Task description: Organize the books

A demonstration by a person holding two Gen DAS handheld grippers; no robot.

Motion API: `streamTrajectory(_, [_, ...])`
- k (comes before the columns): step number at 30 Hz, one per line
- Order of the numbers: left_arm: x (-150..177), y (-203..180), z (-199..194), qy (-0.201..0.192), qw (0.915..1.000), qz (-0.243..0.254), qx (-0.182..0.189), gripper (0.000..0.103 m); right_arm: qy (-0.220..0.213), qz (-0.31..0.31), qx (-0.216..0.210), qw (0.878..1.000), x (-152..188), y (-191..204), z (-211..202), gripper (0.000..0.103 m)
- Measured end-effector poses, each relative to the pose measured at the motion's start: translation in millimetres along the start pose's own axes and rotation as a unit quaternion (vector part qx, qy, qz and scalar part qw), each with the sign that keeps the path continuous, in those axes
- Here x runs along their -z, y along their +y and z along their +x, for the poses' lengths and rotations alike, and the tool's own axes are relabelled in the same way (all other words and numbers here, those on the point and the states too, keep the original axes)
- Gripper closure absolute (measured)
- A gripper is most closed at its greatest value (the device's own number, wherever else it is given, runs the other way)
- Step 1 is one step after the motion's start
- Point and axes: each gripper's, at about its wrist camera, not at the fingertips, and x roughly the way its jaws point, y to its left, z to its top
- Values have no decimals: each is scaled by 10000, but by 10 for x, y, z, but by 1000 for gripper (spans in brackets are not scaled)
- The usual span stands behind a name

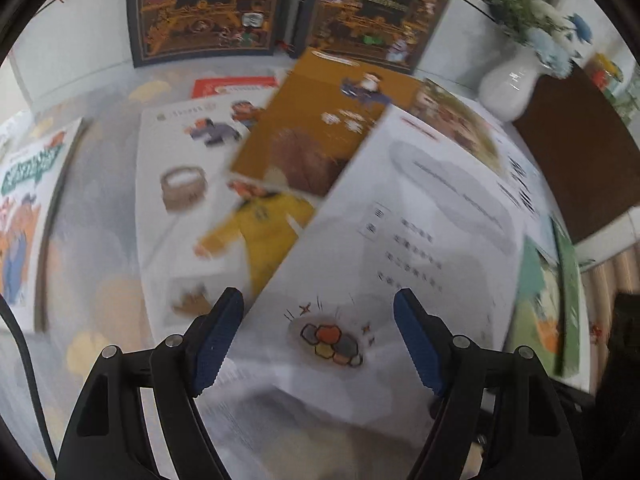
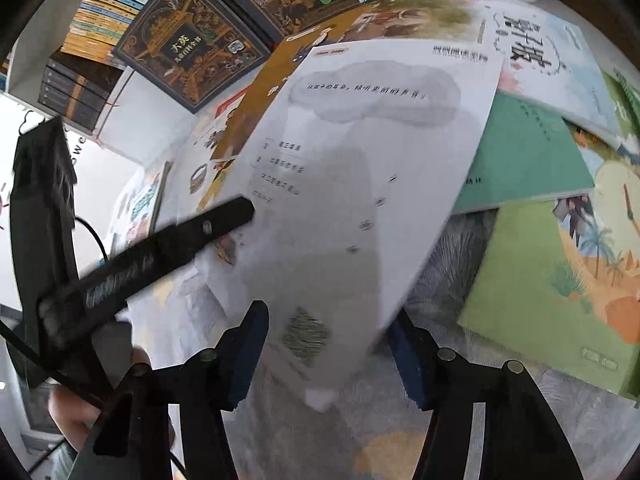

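A white book (image 1: pixel 400 240) (image 2: pixel 360 200) with grey ink art and small print lies tilted on top of a scattered pile. My left gripper (image 1: pixel 320 328) hovers over its near end. The blue pads stand well apart and the book's left edge runs past the left pad. Seen from the right wrist, one of its black fingers (image 2: pixel 208 228) lies across that same edge. My right gripper (image 2: pixel 326 354) stands open around the book's near corner, with no pad pressing on it. An ochre book (image 1: pixel 320 128) and a white picture book (image 1: pixel 192 200) lie underneath.
Two dark ornate volumes (image 1: pixel 204 8) (image 1: pixel 380 8) stand at the back. A white vase (image 1: pixel 506 84) with flowers is at the back right, beside a brown board (image 1: pixel 572 152). Green books (image 2: pixel 520 152) (image 2: pixel 540 280) lie to the right. A shelf of spines (image 2: pixel 112 12) is far left. A hand (image 2: pixel 76 408) holds the left gripper.
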Motion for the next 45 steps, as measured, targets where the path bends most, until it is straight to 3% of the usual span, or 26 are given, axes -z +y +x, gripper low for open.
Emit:
streamTrajectory(6, [461,-8,-230,75,9983,-448,373,28,166,-49,-193,9997,286,-141,-193,44])
streamTrajectory(12, [1108,-218,-407,417,9947,-484,808,28,441,-429,-122,9980,727,-335,-432,44])
streamTrajectory(15, [1293,-306,-422,472,9947,-499,758,28,450,-597,-121,9971,866,-407,-524,45])
streamTrajectory(24, [1233,-282,-320,502,9932,-703,774,28,516,-823,-70,9952,688,-348,-484,43])
streamTrajectory(29, [1296,-310,-358,519,9911,-742,976,28,280,-956,-544,9935,605,-176,-880,43])
streamTrajectory(31, [1318,-307,-363,511,9893,-808,1104,27,152,-1077,-822,9907,535,12,-1058,43])
streamTrajectory(34, [1364,-162,-415,435,9831,-1191,1318,27,48,-1402,-907,9859,430,397,-1118,43])
streamTrajectory(38, [1418,273,-732,65,9820,-1627,955,27,-49,-1832,-1171,9761,392,901,-1081,43])
streamTrajectory(41, [1499,763,-1106,-314,9777,-2010,521,27,127,-1862,-1416,9722,425,1183,-904,43])
streamTrajectory(45, [1571,1323,-1479,-592,9731,-2228,23,27,358,-1771,-1411,9734,461,1467,-543,43])
